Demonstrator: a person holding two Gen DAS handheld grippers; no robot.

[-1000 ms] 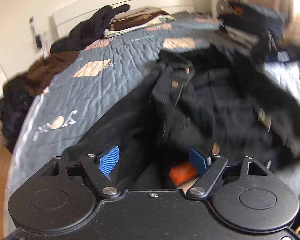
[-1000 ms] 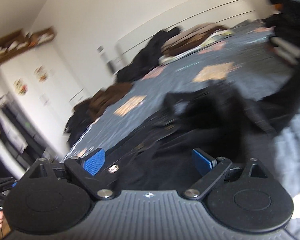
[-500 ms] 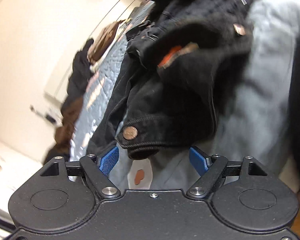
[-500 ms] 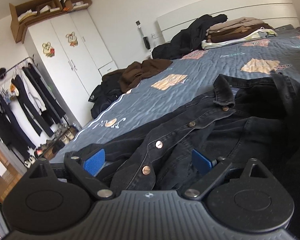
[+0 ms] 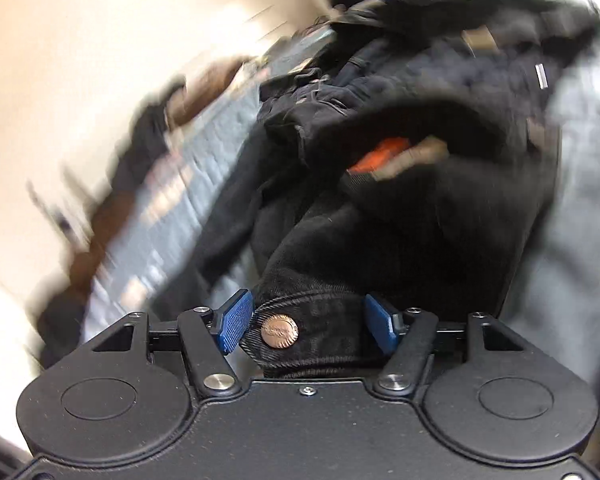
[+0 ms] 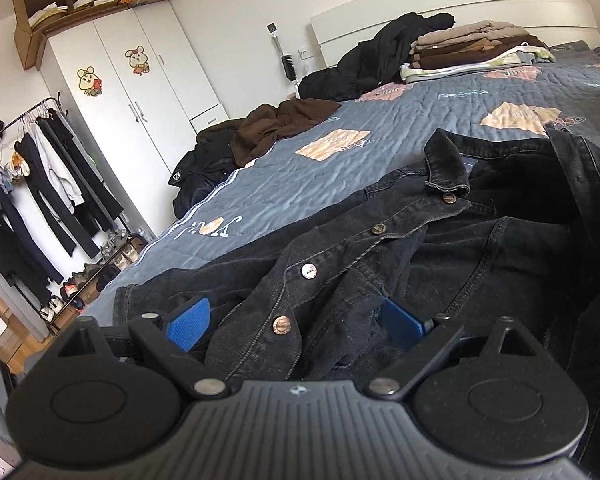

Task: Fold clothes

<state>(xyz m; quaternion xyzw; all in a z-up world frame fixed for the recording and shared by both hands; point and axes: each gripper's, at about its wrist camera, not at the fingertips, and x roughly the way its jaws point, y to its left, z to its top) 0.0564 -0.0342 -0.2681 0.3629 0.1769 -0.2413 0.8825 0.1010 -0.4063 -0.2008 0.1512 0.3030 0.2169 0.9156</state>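
A black denim jacket (image 6: 440, 240) with copper buttons lies crumpled on the blue-grey quilted bed (image 6: 400, 128). In the left wrist view my left gripper (image 5: 308, 326) is shut on the jacket's buttoned cuff (image 5: 300, 320), which stays sharp while the rest of the view is blurred. The sleeve (image 5: 400, 232) runs up from the cuff, and an orange label (image 5: 380, 154) shows inside the jacket. My right gripper (image 6: 296, 324) is open low over the jacket's front edge, and the button placket (image 6: 284, 324) lies between its blue fingers (image 6: 188, 320).
Loose dark and brown clothes (image 6: 284, 120) lie along the bed's left edge. A folded stack (image 6: 472, 50) sits by the white headboard. A white wardrobe (image 6: 140, 92) and a clothes rack (image 6: 32, 184) stand to the left.
My left gripper's fingers have narrowed onto the buttoned cuff and the view is swinging with it. The right gripper has barely moved and stays open over the placket.
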